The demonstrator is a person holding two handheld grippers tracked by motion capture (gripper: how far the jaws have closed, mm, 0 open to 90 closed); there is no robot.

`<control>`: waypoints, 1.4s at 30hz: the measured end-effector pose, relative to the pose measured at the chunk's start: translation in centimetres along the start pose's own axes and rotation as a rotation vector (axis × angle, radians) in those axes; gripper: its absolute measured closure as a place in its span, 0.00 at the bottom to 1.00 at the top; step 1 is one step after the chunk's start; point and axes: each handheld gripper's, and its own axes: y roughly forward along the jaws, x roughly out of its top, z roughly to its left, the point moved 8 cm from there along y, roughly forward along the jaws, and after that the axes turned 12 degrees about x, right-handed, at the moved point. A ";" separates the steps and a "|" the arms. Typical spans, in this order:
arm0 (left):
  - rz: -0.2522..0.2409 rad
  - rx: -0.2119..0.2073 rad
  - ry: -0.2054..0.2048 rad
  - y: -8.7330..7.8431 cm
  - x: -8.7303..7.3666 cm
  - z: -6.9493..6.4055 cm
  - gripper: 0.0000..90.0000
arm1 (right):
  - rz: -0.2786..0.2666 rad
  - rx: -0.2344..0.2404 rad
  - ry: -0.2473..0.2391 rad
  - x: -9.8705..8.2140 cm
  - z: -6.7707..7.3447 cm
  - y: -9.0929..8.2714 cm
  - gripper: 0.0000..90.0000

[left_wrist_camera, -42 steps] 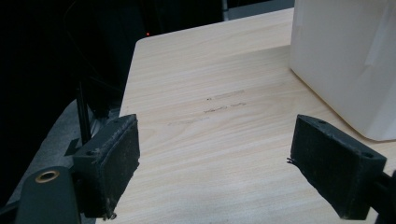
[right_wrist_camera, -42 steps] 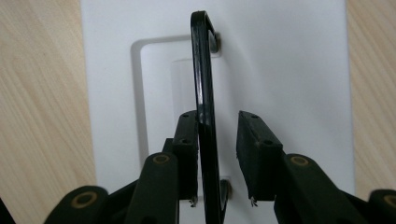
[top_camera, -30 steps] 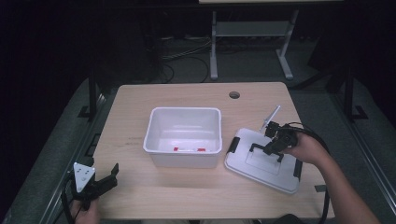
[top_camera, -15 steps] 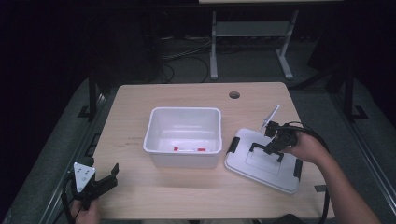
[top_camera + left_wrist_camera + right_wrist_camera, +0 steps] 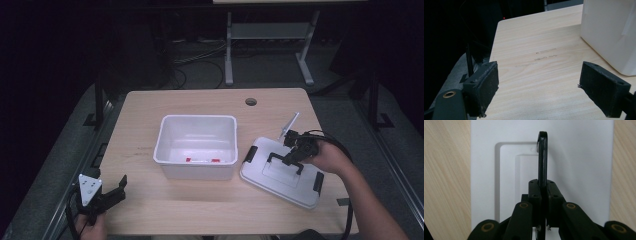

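Right hand-held gripper (image 5: 543,190): pinching lid (image 5: 280,172) handle (image 5: 542,157).
Left hand-held gripper (image 5: 544,82): spread, above bench (image 5: 150,115).
Bin (image 5: 197,145): beside lid.

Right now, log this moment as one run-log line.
right gripper: shut on lid handle | lid: flat beside bin | left gripper: open, idle

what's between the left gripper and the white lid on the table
In the high view, the open white bin stands on the table between the left gripper and the lid, whose black handle the right gripper clamps.
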 end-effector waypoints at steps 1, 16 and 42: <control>0.000 0.000 0.000 0.0 0.0 0.0 0.17 | 0.001 0.002 -0.002 0.0 0.0 0.0 0.94; 0.000 0.002 0.006 -0.1 0.0 0.0 0.17 | 0.011 -0.011 -0.043 0.8 0.9 -1.8 0.94; -0.001 0.011 0.001 -0.1 0.0 0.1 0.17 | 0.011 -0.029 -0.091 1.6 2.5 -6.4 0.94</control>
